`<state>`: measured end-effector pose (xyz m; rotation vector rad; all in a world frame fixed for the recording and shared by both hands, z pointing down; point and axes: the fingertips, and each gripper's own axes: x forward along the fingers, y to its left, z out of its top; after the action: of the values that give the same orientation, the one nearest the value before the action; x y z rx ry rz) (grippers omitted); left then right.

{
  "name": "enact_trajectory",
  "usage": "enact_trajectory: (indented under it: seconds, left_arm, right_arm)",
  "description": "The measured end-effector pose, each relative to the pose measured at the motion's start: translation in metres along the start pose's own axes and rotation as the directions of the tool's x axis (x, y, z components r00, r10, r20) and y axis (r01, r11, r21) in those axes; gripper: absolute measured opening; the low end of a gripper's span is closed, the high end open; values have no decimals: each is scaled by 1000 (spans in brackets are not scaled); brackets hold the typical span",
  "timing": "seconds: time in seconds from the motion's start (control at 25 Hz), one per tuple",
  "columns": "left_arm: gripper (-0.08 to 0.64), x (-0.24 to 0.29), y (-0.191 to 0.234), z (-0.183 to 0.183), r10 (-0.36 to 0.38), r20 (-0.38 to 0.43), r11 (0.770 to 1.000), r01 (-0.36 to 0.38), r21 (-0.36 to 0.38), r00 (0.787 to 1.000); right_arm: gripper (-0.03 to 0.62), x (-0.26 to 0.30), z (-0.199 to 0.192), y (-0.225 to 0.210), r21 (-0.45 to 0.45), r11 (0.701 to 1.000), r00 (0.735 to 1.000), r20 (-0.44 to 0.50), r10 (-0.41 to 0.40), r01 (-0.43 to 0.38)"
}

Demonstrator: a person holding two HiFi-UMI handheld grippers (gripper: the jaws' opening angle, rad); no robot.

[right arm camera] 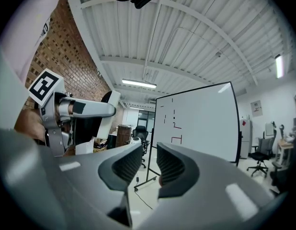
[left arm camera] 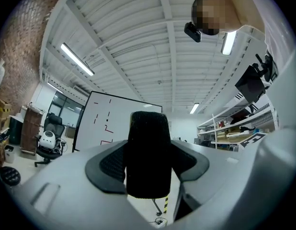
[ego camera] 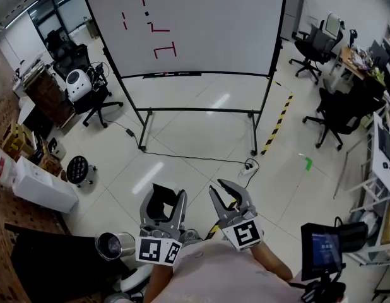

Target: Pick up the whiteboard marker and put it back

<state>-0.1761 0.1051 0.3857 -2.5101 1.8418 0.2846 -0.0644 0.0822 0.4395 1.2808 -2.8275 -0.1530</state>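
While both grippers are held low and close to the person's body, the left gripper (ego camera: 165, 196) has its jaws spread wide and pinching a black block (left arm camera: 148, 157). The block has a rough, fabric-like face, stands upright between the pads and rises past their tips. The right gripper (right arm camera: 149, 163), just beside the left one, has its jaws pressed almost together, with only a thin slit between them. A small reddish spot shows low in that slit, too small to name. Well ahead of both sets of jaws stands the whiteboard (ego camera: 201, 24), marked with red strokes. Along its ledge (ego camera: 182, 74) lie thin dark pieces with a red and a green bit. One may be the whiteboard marker (ego camera: 162, 75), though it is too small to be sure.
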Motion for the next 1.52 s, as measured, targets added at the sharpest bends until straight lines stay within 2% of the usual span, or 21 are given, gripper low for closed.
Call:
enact_trajectory:
  seconds: [0.2, 0.4, 0.52, 0.76, 0.84, 0.96, 1.12, 1.24, 1.4, 1.52]
  left_arm:
    - [267, 7, -10, -4, 5, -4, 1000, -5, 5, 1000]
    - [270, 21, -19, -3, 21, 14, 998, -21, -52, 1000]
    - [270, 40, -29, -4, 22, 22, 997, -20, -78, 1000]
    - [270, 81, -42, -16, 44, 26, 997, -43, -66, 999]
    - [270, 103, -33, -4, 55, 45, 997, -52, -64, 997]
    - [270, 146, -13, 27, 81, 131, 997, -78, -27, 988]
    - [270, 226, 32, 44, 75, 197, 997, -76, 0, 978]
    - [270, 317, 88, 54, 69, 253, 997, -77, 24, 965]
    - [270, 470, 174, 85, 49, 308, 995, -72, 64, 950]
    - [270, 588, 232, 130, 4, 328, 993, -43, 112, 945]
  right_arm:
    - [87, -5, -3, -11, -11, 1000, 1000, -2, -5, 5]
    - [87, -17, -3, -32, -22, 1000, 1000, 3, -17, 17]
    - [87, -27, -5, -54, -11, 999, 999, -4, -33, 33]
    - [86, -26, -26, -103, 7, 998, 998, -33, -55, 55]
    - [87, -14, -26, -119, 13, 999, 998, -28, -50, 50]
    - [86, 15, -22, -146, 20, 999, 999, -9, -50, 51]
    - [87, 74, -37, -188, 1, 997, 997, -15, -76, 76]
    - [87, 132, -58, -246, 7, 988, 987, -36, -156, 156]
    - [87, 211, -79, -340, 14, 958, 953, -99, -285, 287]
    - [87, 273, -63, -393, 7, 928, 922, -114, -370, 373]
